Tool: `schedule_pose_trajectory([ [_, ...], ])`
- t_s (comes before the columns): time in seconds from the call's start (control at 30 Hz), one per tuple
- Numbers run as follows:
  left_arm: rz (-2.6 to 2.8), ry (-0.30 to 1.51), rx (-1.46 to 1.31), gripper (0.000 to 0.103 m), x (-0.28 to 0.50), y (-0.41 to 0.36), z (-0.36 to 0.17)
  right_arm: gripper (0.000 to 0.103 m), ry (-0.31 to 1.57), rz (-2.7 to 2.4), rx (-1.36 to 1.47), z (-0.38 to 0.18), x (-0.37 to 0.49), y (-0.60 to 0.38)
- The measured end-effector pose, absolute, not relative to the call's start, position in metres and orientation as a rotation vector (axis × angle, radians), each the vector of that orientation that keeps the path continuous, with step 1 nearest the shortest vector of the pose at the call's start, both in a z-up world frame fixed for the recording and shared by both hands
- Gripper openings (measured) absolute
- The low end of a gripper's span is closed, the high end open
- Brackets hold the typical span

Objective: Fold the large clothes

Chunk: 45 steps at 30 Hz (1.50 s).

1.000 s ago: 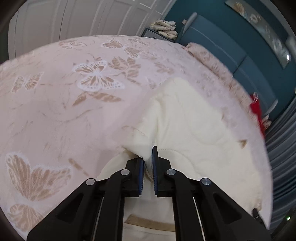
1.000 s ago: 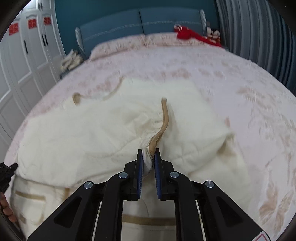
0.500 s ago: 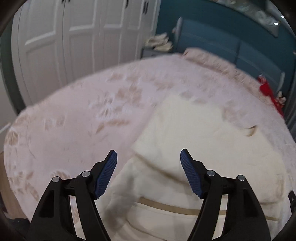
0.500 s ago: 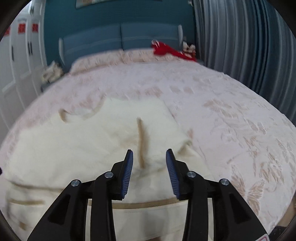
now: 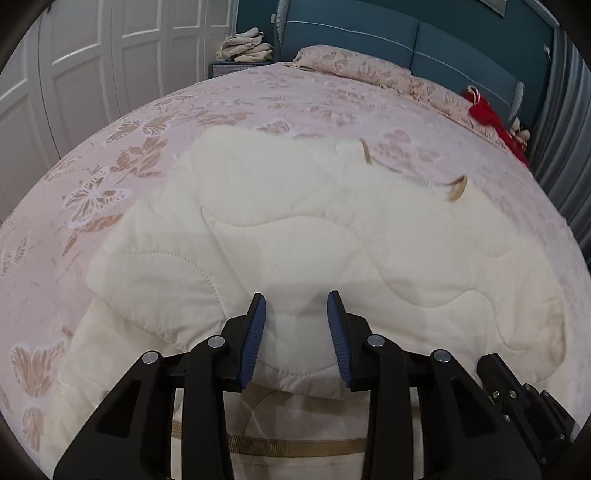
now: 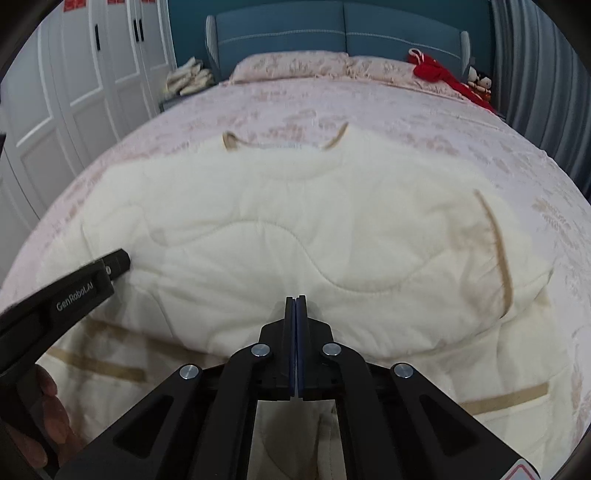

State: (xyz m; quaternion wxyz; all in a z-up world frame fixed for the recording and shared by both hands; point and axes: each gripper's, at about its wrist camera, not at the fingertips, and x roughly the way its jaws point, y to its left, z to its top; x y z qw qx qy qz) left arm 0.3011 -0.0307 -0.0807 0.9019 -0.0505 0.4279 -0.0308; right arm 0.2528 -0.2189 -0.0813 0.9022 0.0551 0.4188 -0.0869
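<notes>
Both wrist views face the headboard (image 5: 406, 40), sharing the quilt (image 6: 295, 229).

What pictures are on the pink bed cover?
Butterflies, white and tan, on the pink bed cover. The left wrist view shows them best.

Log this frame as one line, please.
left gripper open above cream quilted garment | right gripper shut, empty | garment folded on bed

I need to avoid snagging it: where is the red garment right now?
The red garment lies at the head of the bed on the far right, against the blue headboard and beside the pillows, far beyond the cream quilt.
</notes>
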Motion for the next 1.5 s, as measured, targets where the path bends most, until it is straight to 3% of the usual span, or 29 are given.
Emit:
schedule_pose_trajectory([
  [0.83, -0.029, 0.864, -0.036, 0.033, 0.301, -0.040, -0.103, 0.000, 0.877, -0.210, 0.040, -0.104, 0.256, -0.206],
  [1.1, -0.080, 0.888, -0.149, 0.034, 0.295, -0.017, -0.069, 0.001, 0.901, -0.137, 0.154, -0.083, 0.244, -0.226],
  [1.13, -0.096, 0.888, -0.178, 0.035, 0.293, -0.011, -0.059, 0.003, 0.905, -0.138, 0.143, -0.078, 0.238, -0.227],
  [1.2, -0.142, 0.867, -0.244, 0.037, 0.290, 0.002, -0.036, 0.028, 0.896, -0.124, 0.108, -0.064, 0.224, -0.229],
  [1.27, -0.165, 0.813, -0.272, 0.045, 0.289, 0.014, -0.005, 0.040, 0.857, -0.122, 0.048, -0.045, 0.213, -0.235],
  [1.37, -0.156, 0.702, -0.274, 0.054, 0.300, 0.024, 0.036, 0.043, 0.796, -0.099, 0.004, -0.016, 0.222, -0.245],
  [1.5, -0.132, 0.664, -0.327, 0.056, 0.352, 0.029, 0.056, 0.046, 0.717, -0.010, 0.092, 0.011, 0.269, -0.255],
])
